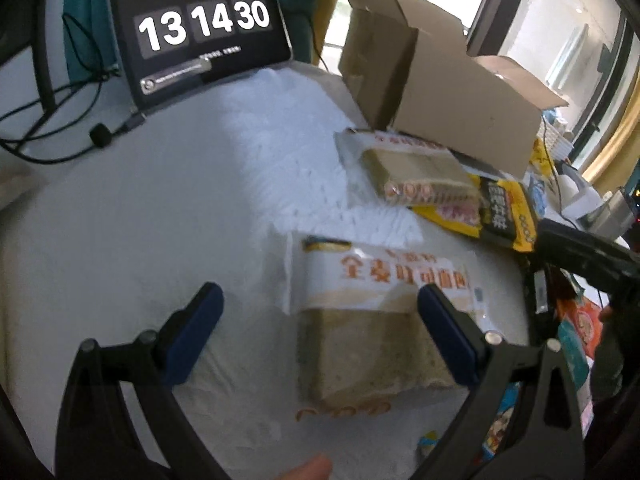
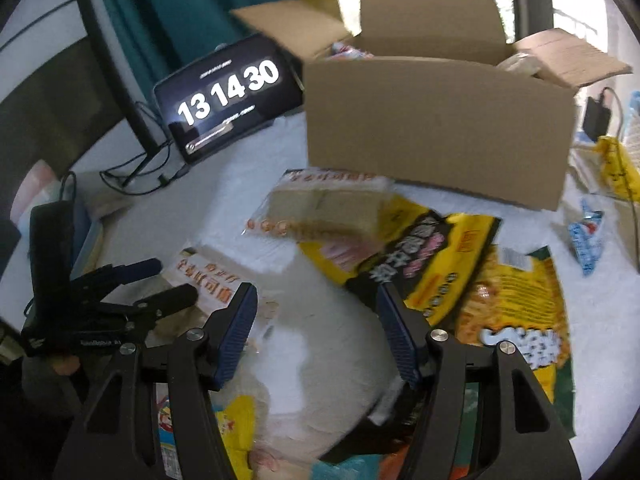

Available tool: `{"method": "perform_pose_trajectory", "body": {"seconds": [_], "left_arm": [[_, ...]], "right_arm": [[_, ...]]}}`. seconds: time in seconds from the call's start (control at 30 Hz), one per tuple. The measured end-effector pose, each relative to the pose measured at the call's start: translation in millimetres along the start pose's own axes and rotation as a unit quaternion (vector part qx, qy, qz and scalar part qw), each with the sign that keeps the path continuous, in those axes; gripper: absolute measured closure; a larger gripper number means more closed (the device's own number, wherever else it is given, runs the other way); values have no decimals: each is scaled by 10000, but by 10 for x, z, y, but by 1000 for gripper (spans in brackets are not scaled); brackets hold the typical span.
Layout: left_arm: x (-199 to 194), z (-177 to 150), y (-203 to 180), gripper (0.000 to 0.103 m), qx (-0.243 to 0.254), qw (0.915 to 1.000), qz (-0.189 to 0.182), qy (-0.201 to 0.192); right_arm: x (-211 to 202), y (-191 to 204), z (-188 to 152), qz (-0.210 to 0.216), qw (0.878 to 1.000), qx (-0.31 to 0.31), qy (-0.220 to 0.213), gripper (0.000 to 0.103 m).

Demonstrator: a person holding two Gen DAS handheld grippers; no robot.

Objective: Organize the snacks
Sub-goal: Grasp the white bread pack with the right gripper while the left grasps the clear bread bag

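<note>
My left gripper (image 1: 320, 308) is open, its fingers on either side of a wrapped bread pack (image 1: 372, 320) with orange lettering that lies on the white cloth. A second bread pack (image 1: 412, 170) lies further off, by the open cardboard box (image 1: 460, 108). My right gripper (image 2: 316, 316) is open above the cloth, over a pale rounded packet (image 2: 320, 368). In the right wrist view the left gripper (image 2: 160, 284) hovers at the near bread pack (image 2: 208, 280), and the second bread pack (image 2: 324, 208) lies before the box (image 2: 436, 128).
A tablet clock (image 1: 200, 32) stands at the back left with cables (image 1: 48, 132). A yellow and black snack bag (image 2: 432, 256), an orange snack bag (image 2: 516, 312) and a blue packet (image 2: 588, 236) lie to the right. The box holds several packets.
</note>
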State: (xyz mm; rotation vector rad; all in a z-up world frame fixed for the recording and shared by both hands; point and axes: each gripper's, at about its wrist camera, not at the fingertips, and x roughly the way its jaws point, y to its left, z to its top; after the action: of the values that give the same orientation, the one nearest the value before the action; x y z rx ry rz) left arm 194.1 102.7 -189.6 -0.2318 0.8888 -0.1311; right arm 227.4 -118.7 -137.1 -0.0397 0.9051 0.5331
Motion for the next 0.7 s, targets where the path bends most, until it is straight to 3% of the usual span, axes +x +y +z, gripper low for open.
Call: {"method": "perform_pose_trajectory", "body": {"seconds": [0.2, 0.4, 0.57, 0.7], "left_arm": [[27, -6, -84, 4, 129, 9992, -378, 74], [100, 28, -169, 5, 325, 9985, -439, 75], [108, 34, -197, 19, 390, 9978, -536, 49], [99, 55, -162, 43, 241, 9972, -706, 12]], "right_arm": [[167, -48, 109, -145, 9995, 153, 247, 38], [331, -9, 75, 149, 9975, 203, 664, 38], [502, 73, -16, 439, 9922, 90, 1159, 38], [560, 240, -70, 803, 9883, -119, 1290, 38]]}}
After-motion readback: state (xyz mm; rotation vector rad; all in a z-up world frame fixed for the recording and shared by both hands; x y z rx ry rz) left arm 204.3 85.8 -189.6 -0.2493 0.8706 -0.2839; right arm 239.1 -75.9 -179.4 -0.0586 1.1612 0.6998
